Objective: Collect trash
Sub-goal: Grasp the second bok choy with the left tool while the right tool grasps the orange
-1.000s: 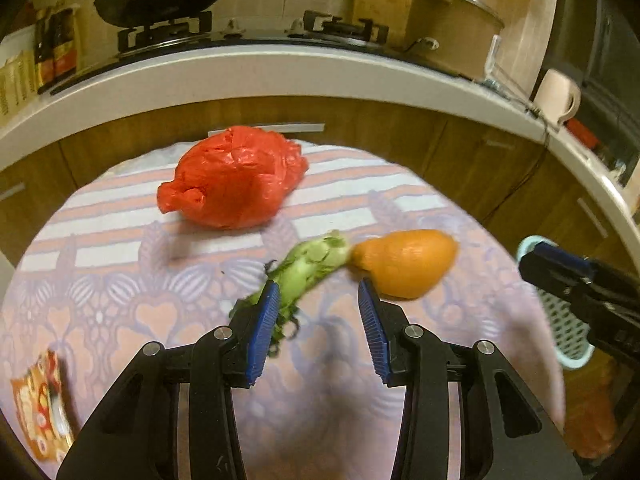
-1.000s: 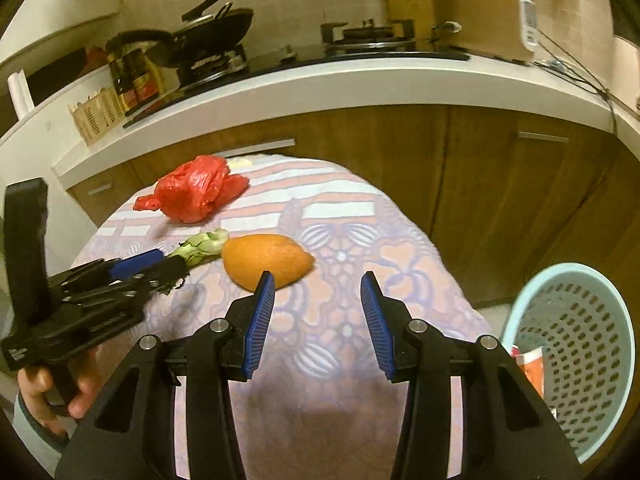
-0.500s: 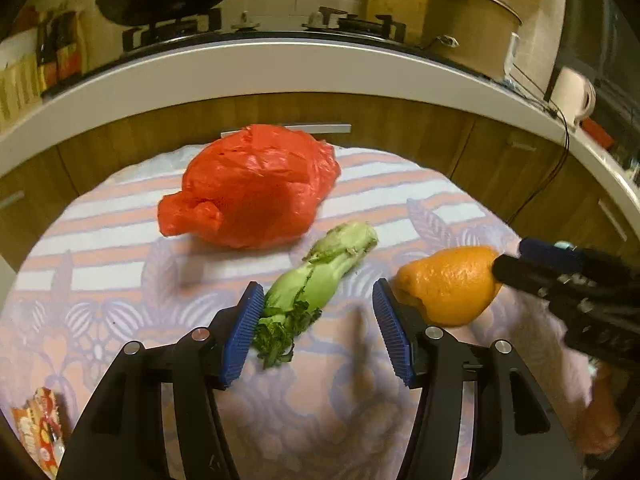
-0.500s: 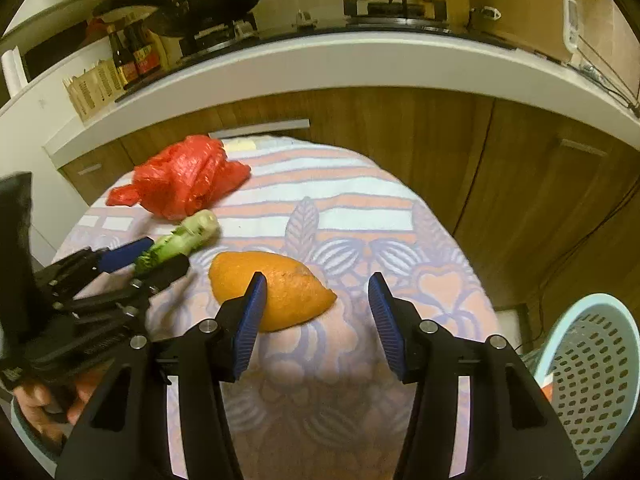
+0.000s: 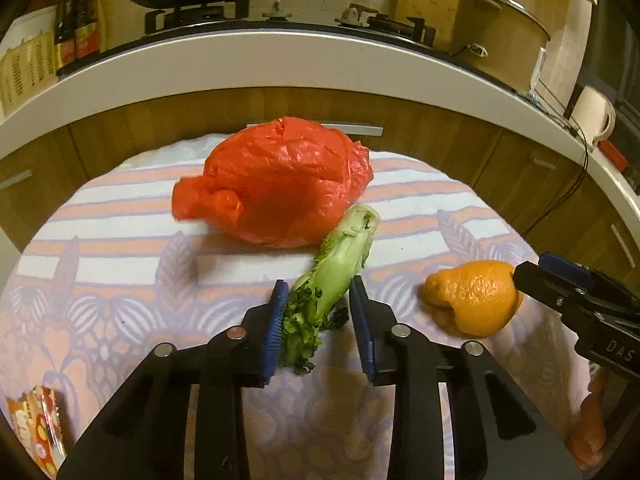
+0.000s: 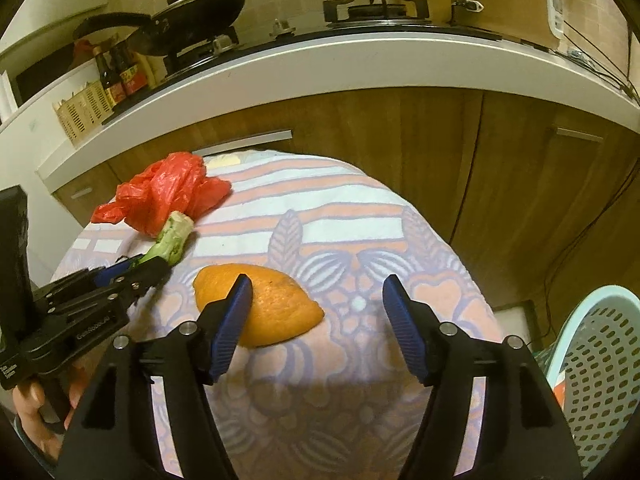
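Observation:
A green vegetable stalk [image 5: 340, 264] lies on the patterned tablecloth [image 5: 120, 248], its leafy end between the fingers of my left gripper [image 5: 318, 300]. The fingers stand close on both sides of it, and whether they press it is unclear. A crumpled red plastic bag [image 5: 276, 184] lies just behind the stalk. An orange peel [image 6: 272, 308] lies to the right. My right gripper [image 6: 316, 292] is open wide, its left finger [image 6: 232, 320] in front of the peel. The stalk [image 6: 172, 240] and bag [image 6: 168, 192] also show in the right wrist view.
A pale blue perforated basket [image 6: 600, 376] stands on the floor right of the table. A snack wrapper [image 5: 36, 428] lies at the table's near left edge. Wooden cabinets and a white counter [image 5: 320, 56] with stove, pan and pot run behind.
My left gripper has moved forward over the stalk and its fingers have narrowed around the leafy end. My right gripper has moved in toward the orange peel and opened wider.

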`<state>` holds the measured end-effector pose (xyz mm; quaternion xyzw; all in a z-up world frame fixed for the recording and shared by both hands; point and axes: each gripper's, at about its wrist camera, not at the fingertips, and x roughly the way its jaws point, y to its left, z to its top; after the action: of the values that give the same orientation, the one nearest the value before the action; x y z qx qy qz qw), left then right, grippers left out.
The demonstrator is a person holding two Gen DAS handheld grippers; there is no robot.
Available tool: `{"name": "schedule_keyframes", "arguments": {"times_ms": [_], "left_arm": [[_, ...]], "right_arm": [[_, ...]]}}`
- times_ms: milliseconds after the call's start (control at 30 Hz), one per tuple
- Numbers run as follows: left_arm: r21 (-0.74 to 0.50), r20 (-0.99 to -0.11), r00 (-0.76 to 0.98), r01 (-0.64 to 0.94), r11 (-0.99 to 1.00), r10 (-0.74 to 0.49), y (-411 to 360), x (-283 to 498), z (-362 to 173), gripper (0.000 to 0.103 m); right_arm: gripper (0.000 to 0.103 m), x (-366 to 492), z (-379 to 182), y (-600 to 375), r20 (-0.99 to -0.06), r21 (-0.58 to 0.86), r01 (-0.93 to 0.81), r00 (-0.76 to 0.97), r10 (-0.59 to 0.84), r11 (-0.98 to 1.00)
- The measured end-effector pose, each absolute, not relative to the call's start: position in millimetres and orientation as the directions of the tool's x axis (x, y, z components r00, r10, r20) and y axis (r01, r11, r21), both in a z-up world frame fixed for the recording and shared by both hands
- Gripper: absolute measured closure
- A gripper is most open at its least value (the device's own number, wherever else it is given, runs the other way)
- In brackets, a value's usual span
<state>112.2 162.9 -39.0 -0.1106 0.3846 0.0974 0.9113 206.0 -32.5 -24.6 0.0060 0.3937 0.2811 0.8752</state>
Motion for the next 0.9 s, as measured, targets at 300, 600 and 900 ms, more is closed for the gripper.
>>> {"name": "schedule_keyframes", "arguments": {"times_ms": [300,600,900], "left_arm": [[-0.244,-0.685,0.729,-0.257,0.935,0.022,165.7,75.2,-12.9,0.078],[-0.307,-0.640,0.768,-0.276,0.911,0.017,176.8,53.1,-12.9,0.078],[-0.322,-0.639,0.769,-0.270,0.908,0.002,176.8,52.8,-17.9,0.078]], "right_arm": [[0.038,194.7,-23.6,-19.1,-0.713,0.255,-0.581,0.427,0.557,0.772],[0.050,127.6,-1.2,2.6,-0.673,0.169,-0.737,0.398,0.623,0.654],[0.049,200.5,-22.4,-18.6,-0.718,0.267,-0.576,0.416,0.558,0.773]]}}
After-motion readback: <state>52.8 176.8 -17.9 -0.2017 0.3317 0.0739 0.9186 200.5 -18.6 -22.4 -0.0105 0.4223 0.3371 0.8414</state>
